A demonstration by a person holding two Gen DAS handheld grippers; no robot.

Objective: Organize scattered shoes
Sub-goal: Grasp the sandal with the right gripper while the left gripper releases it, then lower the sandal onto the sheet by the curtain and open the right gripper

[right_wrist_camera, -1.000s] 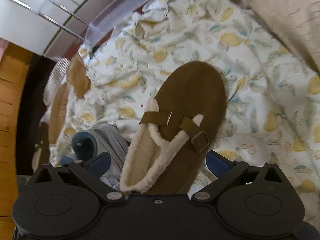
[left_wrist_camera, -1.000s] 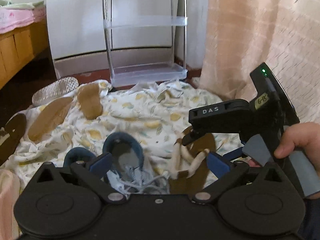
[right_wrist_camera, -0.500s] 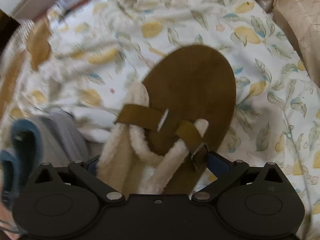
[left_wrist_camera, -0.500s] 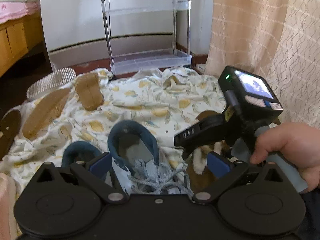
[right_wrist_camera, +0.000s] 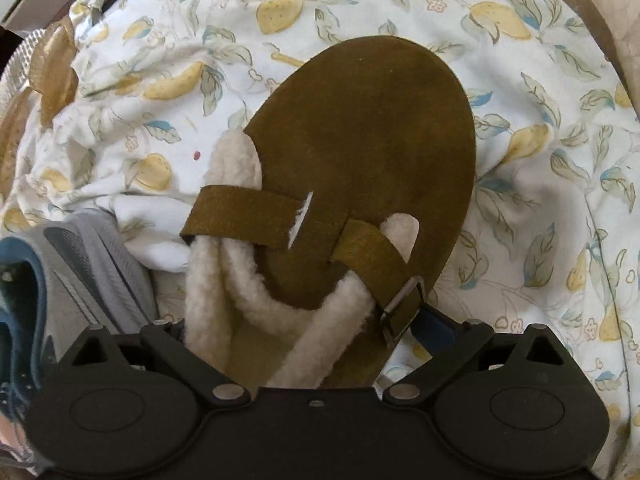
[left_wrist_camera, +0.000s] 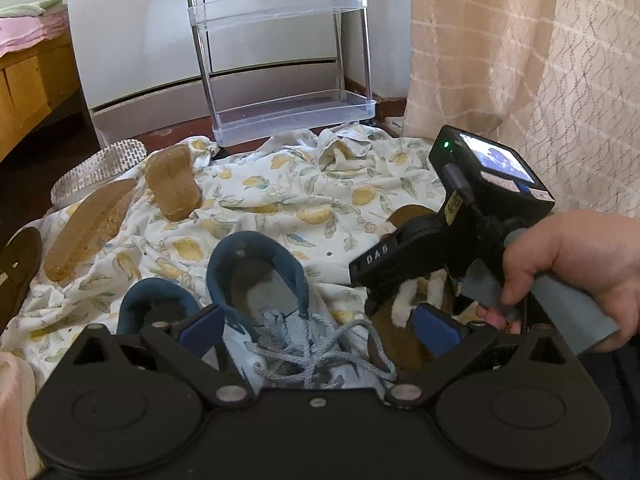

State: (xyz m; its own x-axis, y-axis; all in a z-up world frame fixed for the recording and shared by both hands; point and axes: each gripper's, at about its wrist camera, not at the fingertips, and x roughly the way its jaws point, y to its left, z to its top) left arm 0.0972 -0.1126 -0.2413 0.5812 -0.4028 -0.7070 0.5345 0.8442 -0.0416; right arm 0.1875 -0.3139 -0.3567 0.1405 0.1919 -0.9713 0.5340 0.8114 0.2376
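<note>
A grey-blue laced sneaker [left_wrist_camera: 276, 304] lies on the lemon-print sheet [left_wrist_camera: 304, 200], its mate [left_wrist_camera: 156, 308] just to its left. My left gripper [left_wrist_camera: 318, 326] is open, with the laced sneaker's tongue between its blue pads [left_wrist_camera: 200, 324]. A brown suede slipper [right_wrist_camera: 360, 148] with cream fleece lining lies toe away from me. My right gripper [right_wrist_camera: 308, 328] is open around its heel; the right pad [right_wrist_camera: 428, 328] sits by the buckle, and fleece hides the left pad. In the left wrist view the right gripper [left_wrist_camera: 400, 272], held by a hand [left_wrist_camera: 576, 256], hangs over the slipper [left_wrist_camera: 412, 216].
Two tan upturned soles [left_wrist_camera: 172, 184] [left_wrist_camera: 88, 228], a clear ridged sole [left_wrist_camera: 96, 168] and a dark slipper [left_wrist_camera: 16, 268] lie at the left. A clear shelf rack [left_wrist_camera: 280, 112] stands at the back. A curtain [left_wrist_camera: 520, 80] hangs at the right and a wooden bed [left_wrist_camera: 32, 76] stands at the left.
My right gripper has come down and forward, so the slipper's heel now lies between its fingers. My left gripper has closed in on the laced sneaker. Both stay open.
</note>
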